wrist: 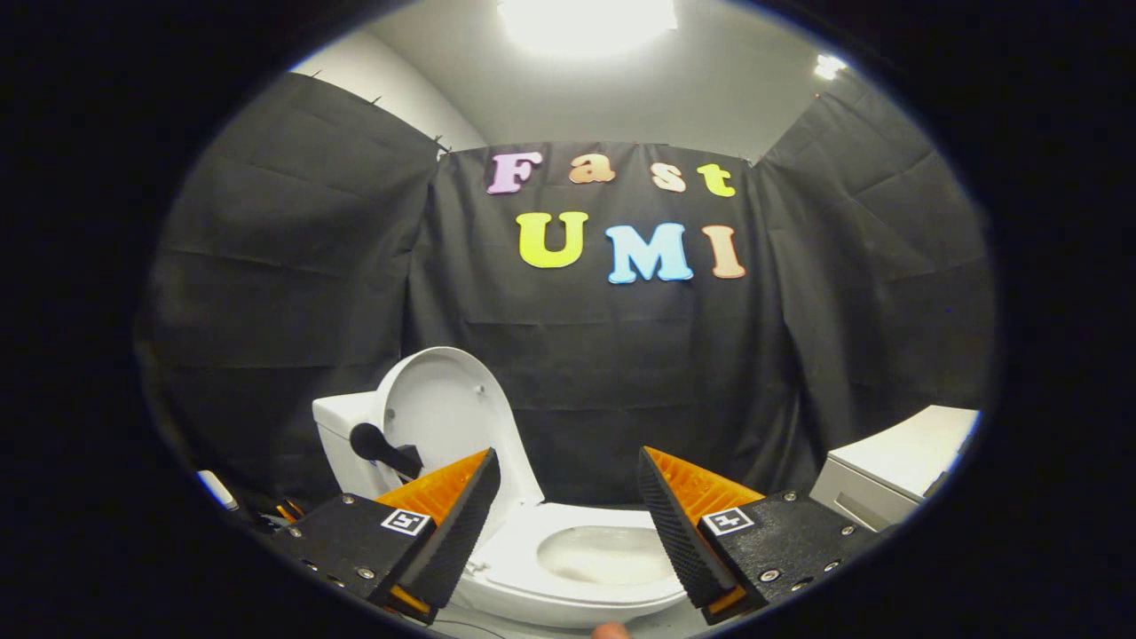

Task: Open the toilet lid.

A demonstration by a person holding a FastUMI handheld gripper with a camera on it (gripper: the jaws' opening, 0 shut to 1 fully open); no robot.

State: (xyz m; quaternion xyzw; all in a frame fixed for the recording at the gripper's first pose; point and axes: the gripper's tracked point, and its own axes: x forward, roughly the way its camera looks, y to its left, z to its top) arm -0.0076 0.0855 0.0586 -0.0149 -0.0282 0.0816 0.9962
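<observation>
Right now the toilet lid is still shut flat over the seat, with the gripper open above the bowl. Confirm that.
Not quite. In the gripper view the toilet lid stands raised, leaning back against the tank, and the seat lies uncovered. The rest holds: the gripper is open above the bowl, holding nothing.

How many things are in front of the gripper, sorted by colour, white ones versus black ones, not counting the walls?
White: 3, the raised toilet lid, the toilet seat and bowl, the cabinet
Black: 1, the flush handle on the tank
Total: 4
The gripper is open, holding nothing.
</observation>
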